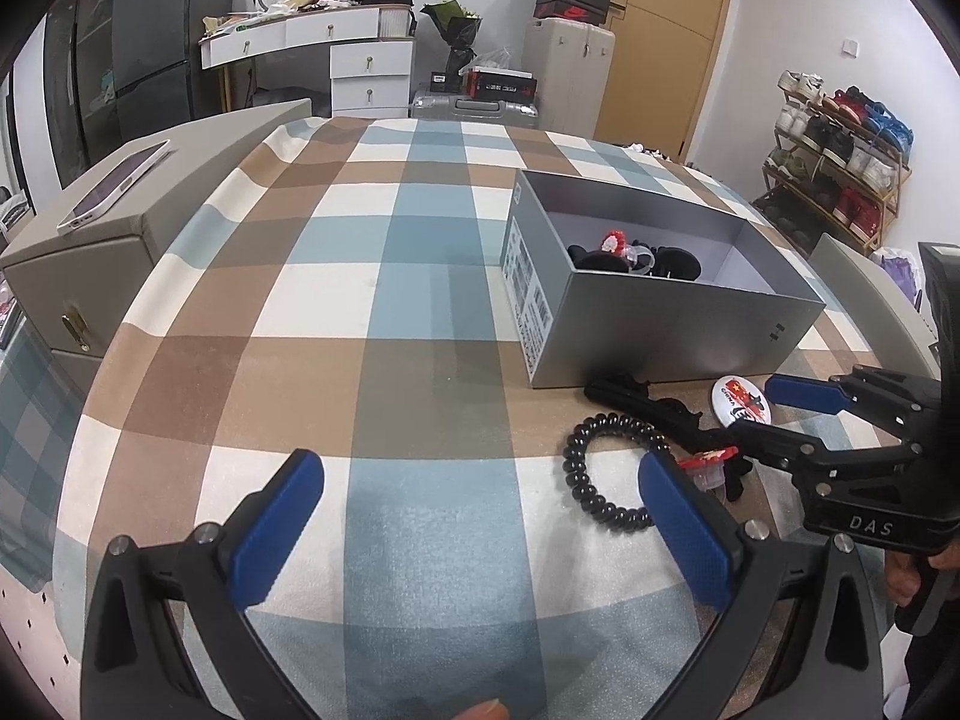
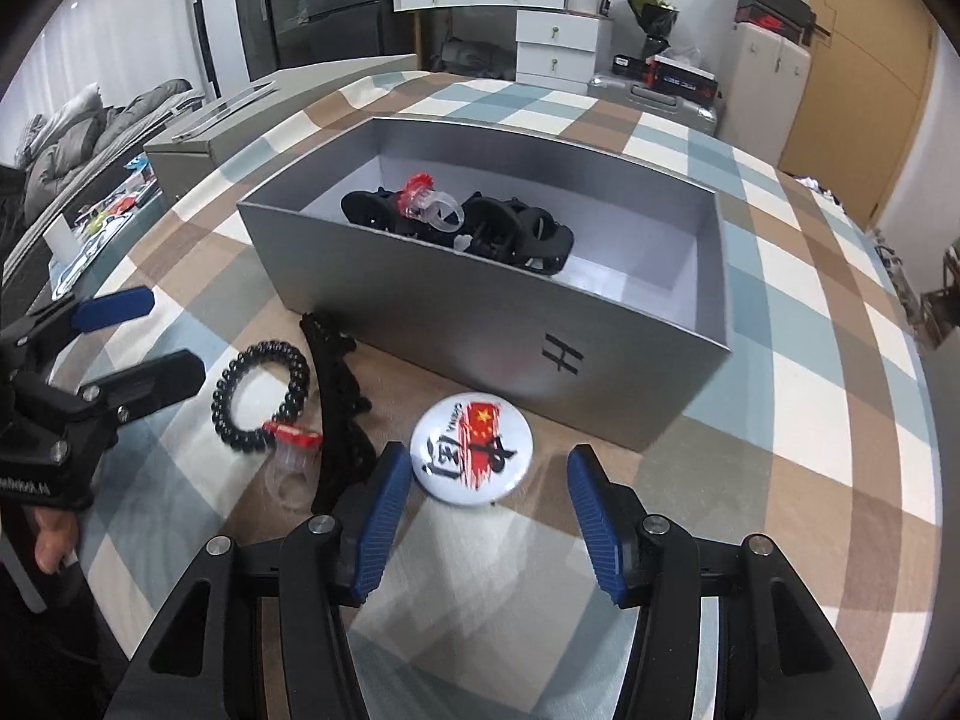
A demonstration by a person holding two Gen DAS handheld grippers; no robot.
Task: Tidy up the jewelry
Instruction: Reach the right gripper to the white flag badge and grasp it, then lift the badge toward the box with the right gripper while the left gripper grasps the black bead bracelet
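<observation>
Right gripper (image 2: 483, 510) sits nearest in its own view, jaws spread wide and holding nothing; blue pads flank a white round badge (image 2: 472, 452) lying flat on the checked tablecloth (image 2: 810, 360). Badge print reads as a red flag motif with dark brushwork; the characters are hard to make out. Left gripper (image 1: 480, 531) hovers over bare cloth, jaws likewise spread and empty; its right pad covers part of the black spiral hair tie (image 1: 600, 468). A fingertip at the bottom edge of the left view is cut off.

Just left of the badge in the right view lie a clear plastic ring with a red top (image 2: 293, 459), touching the spiral hair tie, and a long black hair clip (image 2: 339, 402) running toward the box. The clip's near end is hidden behind the right gripper's left pad.

Beyond these stands an open grey box (image 2: 456, 324), marked with a dark "H"-like sign on its near wall. Inside, toward its left end, sit several black clips (image 2: 510, 228) and another clear ring with red top (image 2: 429, 204); the near wall cuts off their lower parts, and an exact count cannot be made.

Farther off, a phone (image 1: 114, 189) lies on a beige case (image 1: 90, 276), white drawers (image 1: 366, 60) stand against the wall, and a shoe rack (image 1: 840, 162) stands at far right.
</observation>
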